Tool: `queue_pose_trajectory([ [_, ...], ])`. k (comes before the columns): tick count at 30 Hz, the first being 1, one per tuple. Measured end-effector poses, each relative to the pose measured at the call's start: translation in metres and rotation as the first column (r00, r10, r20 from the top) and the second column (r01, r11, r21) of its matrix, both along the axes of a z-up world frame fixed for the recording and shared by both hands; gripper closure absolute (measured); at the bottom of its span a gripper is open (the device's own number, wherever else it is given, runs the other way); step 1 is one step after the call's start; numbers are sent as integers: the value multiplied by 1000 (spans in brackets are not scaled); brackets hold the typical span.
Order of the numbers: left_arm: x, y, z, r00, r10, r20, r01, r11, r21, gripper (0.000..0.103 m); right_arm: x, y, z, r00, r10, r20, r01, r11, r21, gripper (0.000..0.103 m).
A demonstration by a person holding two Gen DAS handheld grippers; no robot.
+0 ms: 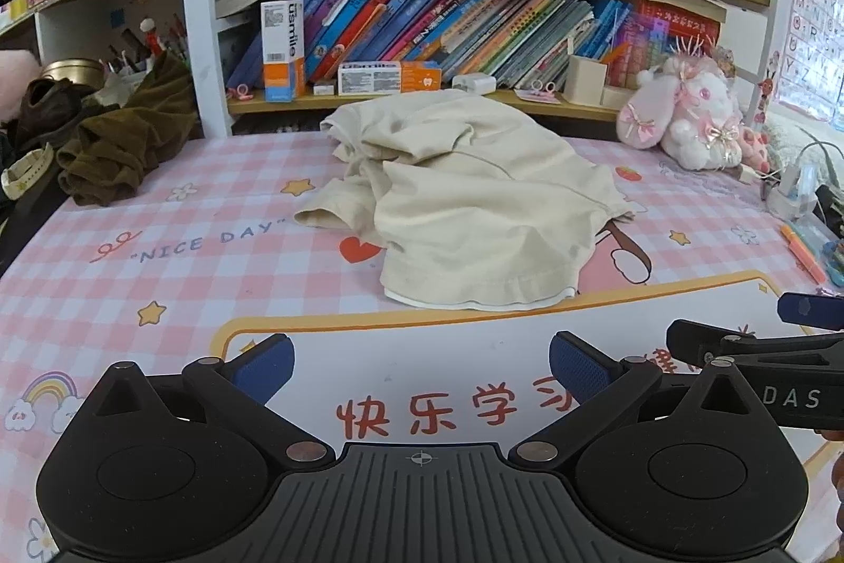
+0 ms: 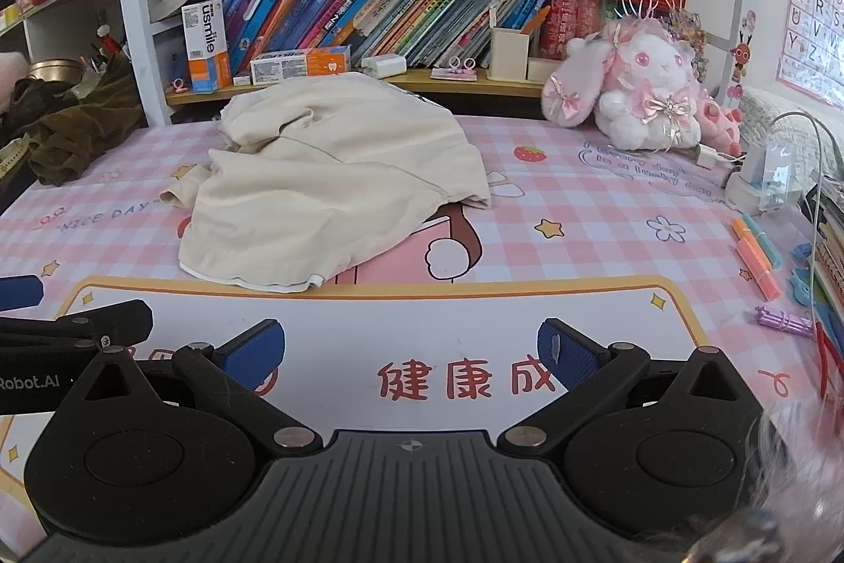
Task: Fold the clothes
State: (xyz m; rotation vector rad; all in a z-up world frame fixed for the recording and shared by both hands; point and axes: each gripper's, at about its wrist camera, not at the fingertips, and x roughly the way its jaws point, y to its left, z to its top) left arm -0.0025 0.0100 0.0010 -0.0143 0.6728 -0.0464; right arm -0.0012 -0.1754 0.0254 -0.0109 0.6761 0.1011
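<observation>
The cream garment [image 1: 475,193] is lying rumpled mid-mat, just before the bookshelf [image 1: 422,93]. The left gripper [image 1: 422,365] and right gripper [image 2: 411,349] are hovering with fingers apart, nothing between them — pinching stacked layers risks dragging everything crooked.

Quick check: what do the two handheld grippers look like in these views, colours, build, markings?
Both match: the left gripper and right gripper have matte black linkage arms on round black housings, silver pivot pins, a ribbed grey centre plate with a crosshair mark, and textured blue finger pads. White lettering shows: "DAS" on the right one, "Robot.AI" on the left. No cables or sleeves visible.
</observation>
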Motion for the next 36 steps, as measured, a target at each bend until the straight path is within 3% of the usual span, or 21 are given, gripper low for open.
queue_pose_trajectory([
  [15, 6, 0, 1, 1000, -3, -4, 3, 1000, 1, 0, 3, -1, 1, 1000, -2, 1, 2, 1000, -5, 0],
  [26, 6, -9, 4, 997, -69, 17, 69, 997, 28, 0, 0, -6, -1, 1000, -13, -8, 13, 1000, -14, 0],
  [36, 13, -2, 1, 999, -52, 2, 52, 999, -15, 0, -5, -6, 2, 1000, -15, 4, 15, 1000, -22, 0],
])
